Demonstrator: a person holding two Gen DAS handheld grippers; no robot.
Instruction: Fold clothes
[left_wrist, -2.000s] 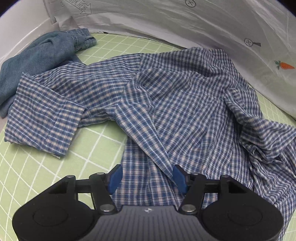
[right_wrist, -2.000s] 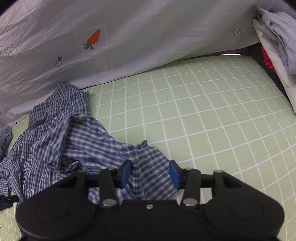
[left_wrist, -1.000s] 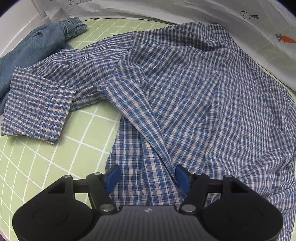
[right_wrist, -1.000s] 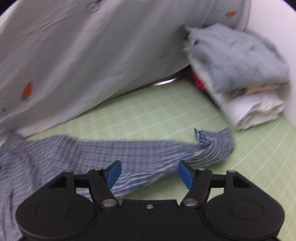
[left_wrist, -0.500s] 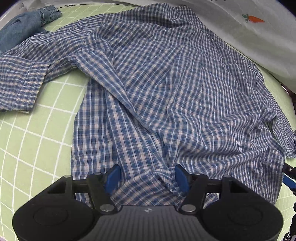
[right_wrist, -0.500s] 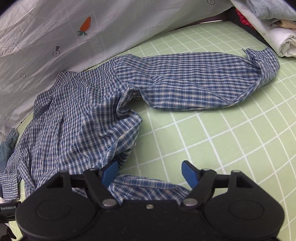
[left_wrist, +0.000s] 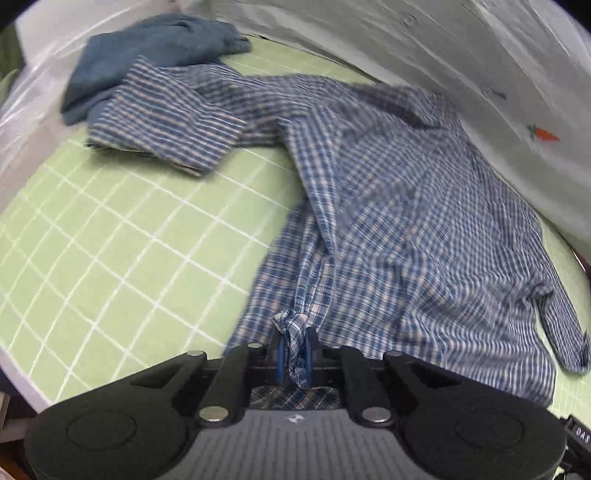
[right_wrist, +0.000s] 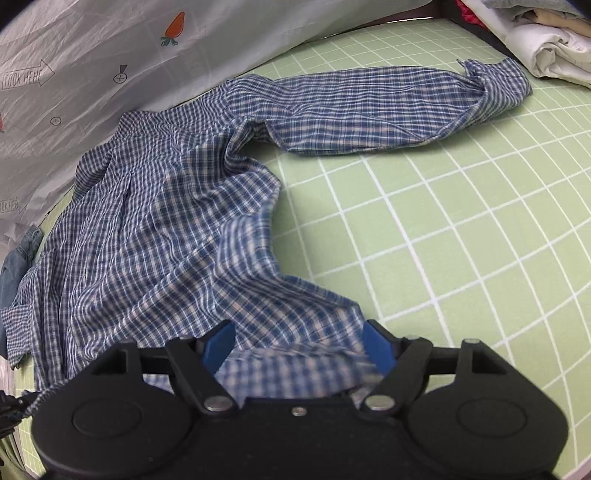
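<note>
A blue plaid shirt (left_wrist: 406, 221) lies spread on the green grid mat (left_wrist: 110, 240), one sleeve folded back at the far left (left_wrist: 162, 122). My left gripper (left_wrist: 294, 350) is closing its jaws on a bunched bit of the shirt's near hem, and the pads pinch the cloth. In the right wrist view the shirt (right_wrist: 166, 221) has its other sleeve (right_wrist: 369, 107) stretched out to the right. My right gripper (right_wrist: 298, 345) stands open low over the near hem, with fabric lying between its fingers but not pressed.
Blue jeans (left_wrist: 155, 48) lie crumpled at the far left, touching the folded sleeve. A white sheet with carrot prints (right_wrist: 147, 44) rises behind the shirt. A pile of folded clothes (right_wrist: 546, 44) sits at the far right. Bare mat (right_wrist: 461, 221) stretches right of the shirt.
The left jaws have closed on the gathered hem, and that gripper has shifted sideways with it. The right gripper has come down closer onto the shirt's hem, still open.
</note>
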